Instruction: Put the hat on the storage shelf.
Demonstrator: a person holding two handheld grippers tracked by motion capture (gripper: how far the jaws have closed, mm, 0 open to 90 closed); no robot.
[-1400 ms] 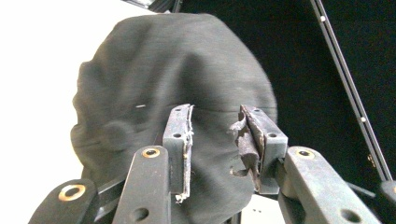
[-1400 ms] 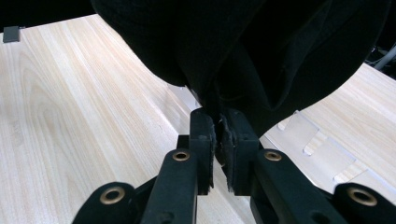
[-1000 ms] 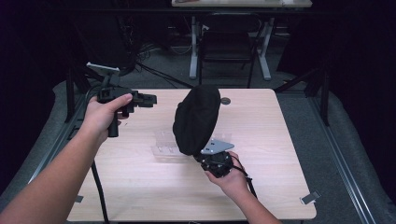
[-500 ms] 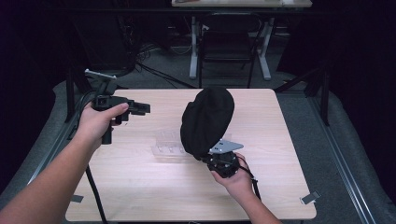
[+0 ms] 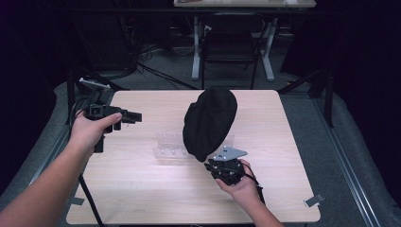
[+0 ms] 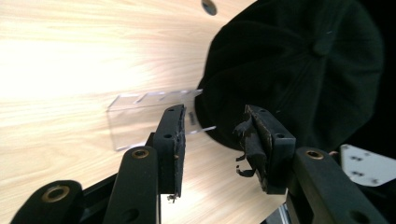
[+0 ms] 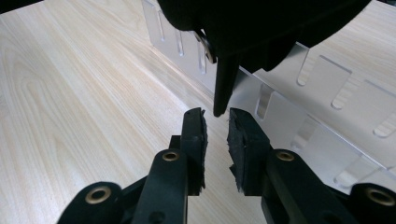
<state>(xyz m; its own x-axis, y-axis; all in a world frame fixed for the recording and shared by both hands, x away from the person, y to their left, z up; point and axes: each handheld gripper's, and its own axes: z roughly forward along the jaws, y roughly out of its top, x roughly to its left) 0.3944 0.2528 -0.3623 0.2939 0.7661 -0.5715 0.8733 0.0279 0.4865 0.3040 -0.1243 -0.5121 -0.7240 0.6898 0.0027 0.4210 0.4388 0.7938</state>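
High view: table, light wood, carries everything. Black cap stands tilted mid-table, top leaning away, lower edge near the right gripper. Cap sits on or against a clear slotted rack; contact point hidden behind the cloth.

Right gripper view: the cap's strap hangs down, tip just above the gap between the pads, not pinched. Right jaws have just been opening, now a narrow gap, nothing pressed.

Left gripper is held over the table's left edge, well apart from the cap. Left gripper view: jaws spread and have just been widening, empty; cap and rack sit beyond them.
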